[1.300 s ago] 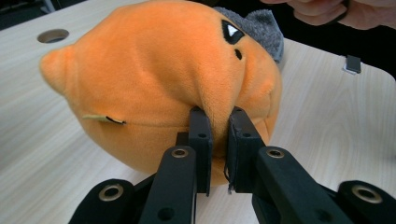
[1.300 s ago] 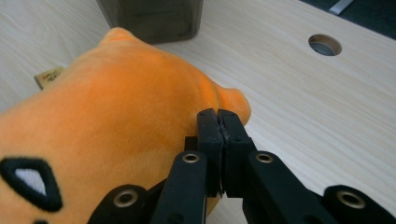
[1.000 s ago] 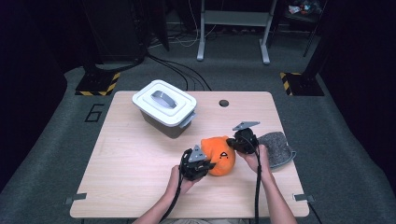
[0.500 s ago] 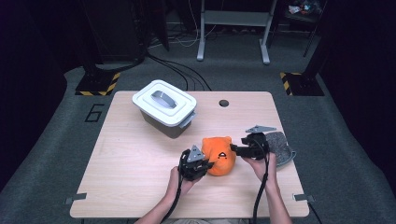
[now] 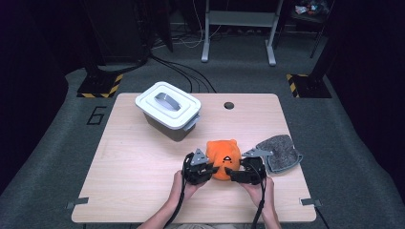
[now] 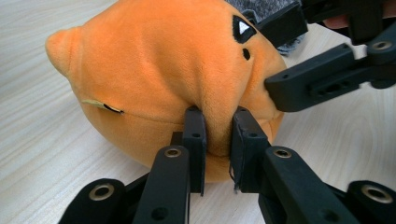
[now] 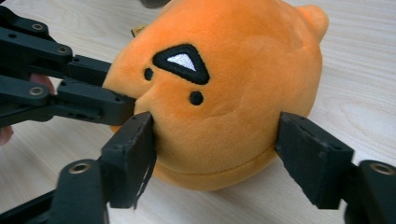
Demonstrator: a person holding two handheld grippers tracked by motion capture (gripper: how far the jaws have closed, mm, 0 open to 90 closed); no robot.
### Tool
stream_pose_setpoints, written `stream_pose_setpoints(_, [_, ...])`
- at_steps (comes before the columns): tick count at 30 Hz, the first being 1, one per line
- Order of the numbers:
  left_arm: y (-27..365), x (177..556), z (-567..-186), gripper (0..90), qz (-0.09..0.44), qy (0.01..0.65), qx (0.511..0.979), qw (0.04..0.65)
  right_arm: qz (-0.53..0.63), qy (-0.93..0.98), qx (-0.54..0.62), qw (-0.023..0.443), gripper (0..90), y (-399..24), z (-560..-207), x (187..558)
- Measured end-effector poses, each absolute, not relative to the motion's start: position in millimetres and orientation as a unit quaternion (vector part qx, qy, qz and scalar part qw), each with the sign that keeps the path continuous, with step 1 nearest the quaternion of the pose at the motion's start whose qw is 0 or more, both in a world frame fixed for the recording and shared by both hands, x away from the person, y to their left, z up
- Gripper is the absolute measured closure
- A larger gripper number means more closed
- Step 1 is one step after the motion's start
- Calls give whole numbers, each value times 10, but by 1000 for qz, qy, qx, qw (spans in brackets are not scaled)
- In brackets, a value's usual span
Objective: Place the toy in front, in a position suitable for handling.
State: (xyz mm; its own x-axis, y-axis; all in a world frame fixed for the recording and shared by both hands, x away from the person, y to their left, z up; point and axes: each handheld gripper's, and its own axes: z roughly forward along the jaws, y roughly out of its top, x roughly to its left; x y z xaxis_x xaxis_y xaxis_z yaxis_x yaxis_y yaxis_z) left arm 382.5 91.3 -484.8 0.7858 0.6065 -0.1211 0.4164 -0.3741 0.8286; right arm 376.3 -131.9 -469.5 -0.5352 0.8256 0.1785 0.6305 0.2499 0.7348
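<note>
Left gripper view: your left gripper pinches a fold of the orange plush on the table, anchoring it; your right gripper, jaws just opened, straddles it unclamped.

Wooden table bears bin; plush; cloth.
</note>
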Motion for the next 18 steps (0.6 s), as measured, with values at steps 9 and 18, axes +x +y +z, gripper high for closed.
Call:
stream_pose_setpoints(9, [1011, 3888, -4792, 564, 77, 302, 823, 474, 392, 785, 464, 122, 371, -1375, -4782, 3804])
stream_pose_setpoints(18, [1240, 4269, -4565, 372, 101, 344, 810, 464, 384, 792, 456, 131, 372, -1363, -4778, 3806])
